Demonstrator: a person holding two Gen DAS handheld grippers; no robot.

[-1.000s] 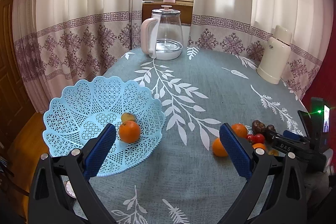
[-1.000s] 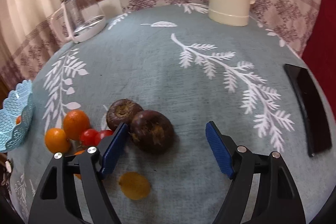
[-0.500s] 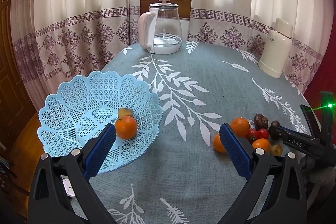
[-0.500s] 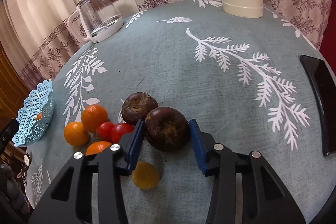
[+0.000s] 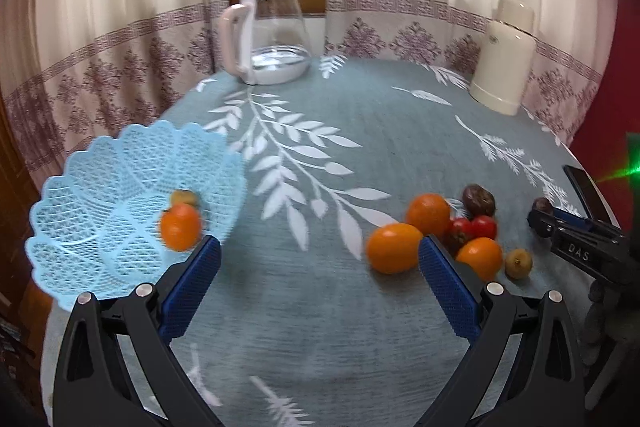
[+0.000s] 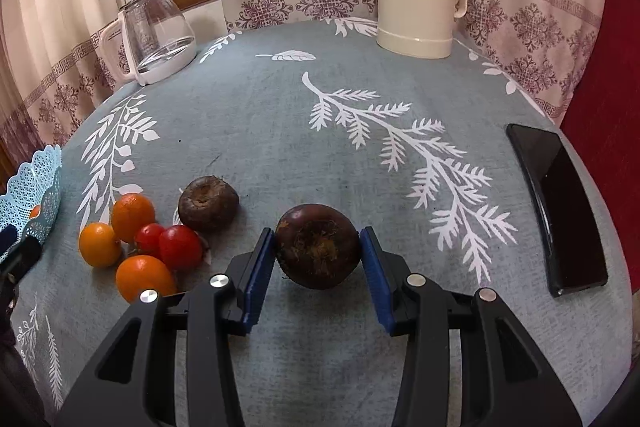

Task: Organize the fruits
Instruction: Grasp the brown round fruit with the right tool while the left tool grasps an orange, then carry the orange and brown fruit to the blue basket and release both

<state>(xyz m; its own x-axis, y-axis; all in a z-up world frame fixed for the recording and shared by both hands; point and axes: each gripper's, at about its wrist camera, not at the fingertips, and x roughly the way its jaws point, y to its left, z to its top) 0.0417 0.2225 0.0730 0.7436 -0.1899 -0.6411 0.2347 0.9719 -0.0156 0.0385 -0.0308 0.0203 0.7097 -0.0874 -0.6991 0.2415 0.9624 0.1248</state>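
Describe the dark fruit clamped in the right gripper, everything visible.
The dark purple-brown fruit is round, with a dull, leathery-looking skin and a rough brownish fibrous patch facing the camera. It sits between the blue pads of the right gripper, which press on its left and right sides. Whether its underside touches the grey-blue tablecloth is unclear. It is apart from a similar brown fruit to its left.

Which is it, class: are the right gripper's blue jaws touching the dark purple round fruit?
Touching. The right wrist view shows both jaws of the right gripper pressed against the sides of the dark purple round fruit, with no gap.
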